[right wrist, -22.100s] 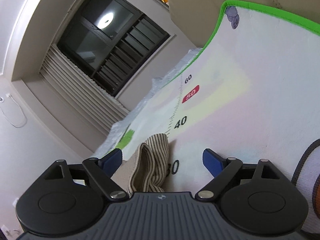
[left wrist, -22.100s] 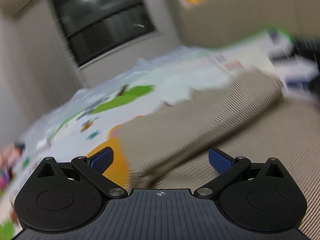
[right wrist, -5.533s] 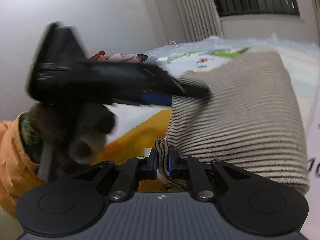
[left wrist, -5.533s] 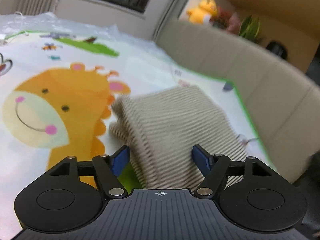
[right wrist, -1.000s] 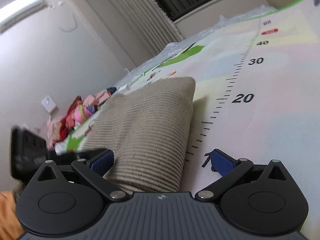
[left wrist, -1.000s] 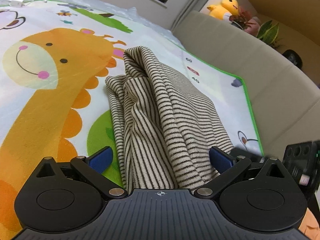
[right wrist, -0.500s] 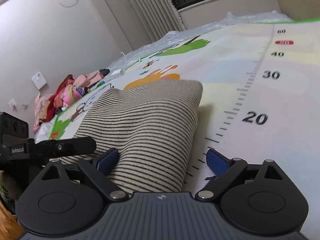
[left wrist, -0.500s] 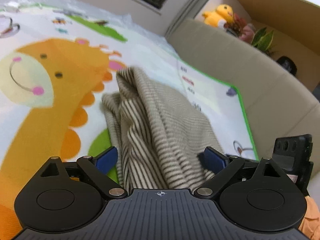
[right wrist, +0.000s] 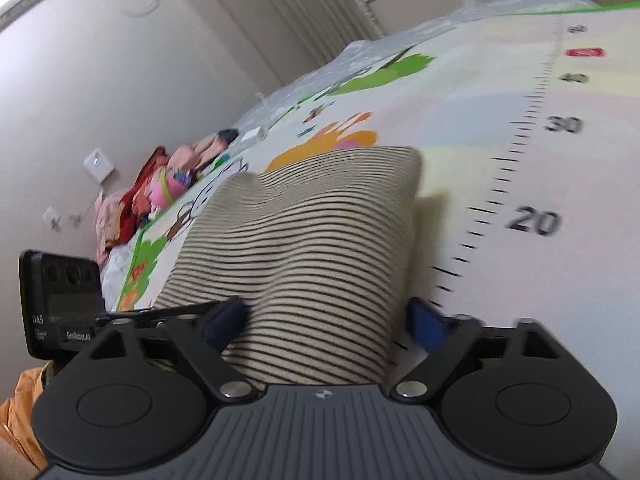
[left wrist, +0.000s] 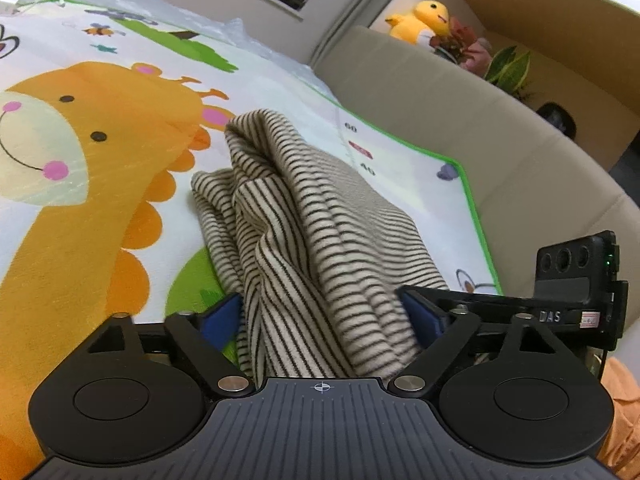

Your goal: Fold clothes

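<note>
A beige garment with thin dark stripes (left wrist: 312, 216) lies bunched and folded on a cartoon play mat (left wrist: 92, 128). My left gripper (left wrist: 322, 314) is open, its blue pads on either side of the garment's near end. My right gripper (right wrist: 326, 316) is open too, straddling the same garment (right wrist: 320, 232) from the opposite side. The right gripper also shows in the left wrist view (left wrist: 532, 312), and the left gripper shows in the right wrist view (right wrist: 80, 312).
A beige sofa back (left wrist: 460, 112) curves along the mat's green edge, with a yellow plush duck (left wrist: 420, 20) and plants behind it. A pile of pink and red clothes (right wrist: 160, 192) lies by the wall. An orange sleeve (right wrist: 20, 412) shows at lower left.
Both grippers have pushed in further around the garment, and their jaws have narrowed from fully wide. The garment's near end has bunched up between the pads.
</note>
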The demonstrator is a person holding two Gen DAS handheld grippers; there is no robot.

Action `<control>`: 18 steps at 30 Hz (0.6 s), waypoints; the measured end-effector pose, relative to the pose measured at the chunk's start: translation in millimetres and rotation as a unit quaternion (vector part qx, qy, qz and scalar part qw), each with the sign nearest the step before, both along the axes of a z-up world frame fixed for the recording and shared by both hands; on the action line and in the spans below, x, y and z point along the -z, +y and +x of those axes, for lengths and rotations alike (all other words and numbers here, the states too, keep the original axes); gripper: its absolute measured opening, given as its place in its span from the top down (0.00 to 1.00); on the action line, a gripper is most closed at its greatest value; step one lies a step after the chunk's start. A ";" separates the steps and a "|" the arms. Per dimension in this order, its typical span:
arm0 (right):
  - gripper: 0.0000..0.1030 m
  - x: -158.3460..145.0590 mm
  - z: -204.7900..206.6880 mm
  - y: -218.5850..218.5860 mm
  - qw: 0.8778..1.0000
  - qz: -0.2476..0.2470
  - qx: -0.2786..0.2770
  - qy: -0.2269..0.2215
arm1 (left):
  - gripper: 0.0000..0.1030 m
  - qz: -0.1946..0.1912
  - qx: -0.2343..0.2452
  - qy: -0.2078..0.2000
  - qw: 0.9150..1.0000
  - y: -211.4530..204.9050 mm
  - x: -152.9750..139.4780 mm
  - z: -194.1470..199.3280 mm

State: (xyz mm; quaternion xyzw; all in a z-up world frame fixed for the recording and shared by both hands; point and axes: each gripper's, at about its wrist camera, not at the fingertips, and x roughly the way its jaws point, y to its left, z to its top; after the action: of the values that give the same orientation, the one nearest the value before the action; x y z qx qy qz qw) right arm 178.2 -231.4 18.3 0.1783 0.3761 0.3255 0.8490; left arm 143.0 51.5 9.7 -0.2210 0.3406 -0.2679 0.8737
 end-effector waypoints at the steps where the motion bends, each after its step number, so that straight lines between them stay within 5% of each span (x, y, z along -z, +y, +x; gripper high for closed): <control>1: 0.28 -1.9 2.7 3.6 1.000 0.001 -0.003 0.001 | 0.18 -0.006 -0.002 0.001 1.000 3.8 -0.4 4.3; 8: 0.46 -21.2 55.2 40.8 0.999 0.004 -0.017 -0.048 | 0.23 0.034 -0.038 -0.036 0.998 28.9 -22.0 49.2; 12: 0.46 -31.5 94.8 72.9 0.994 -0.015 -0.027 -0.103 | 0.24 0.066 -0.066 -0.059 0.994 45.4 -26.3 81.2; 18: 0.38 -1.3 120.8 84.7 0.997 -0.024 0.000 -0.069 | 0.19 0.054 -0.070 -0.044 0.995 53.9 -5.4 94.8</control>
State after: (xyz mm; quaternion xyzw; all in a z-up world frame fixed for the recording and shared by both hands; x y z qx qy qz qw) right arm 299.1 -146.7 19.6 0.1344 0.3244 0.3282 0.8769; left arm 237.8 105.4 15.1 -0.1851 0.2997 -0.1968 0.9150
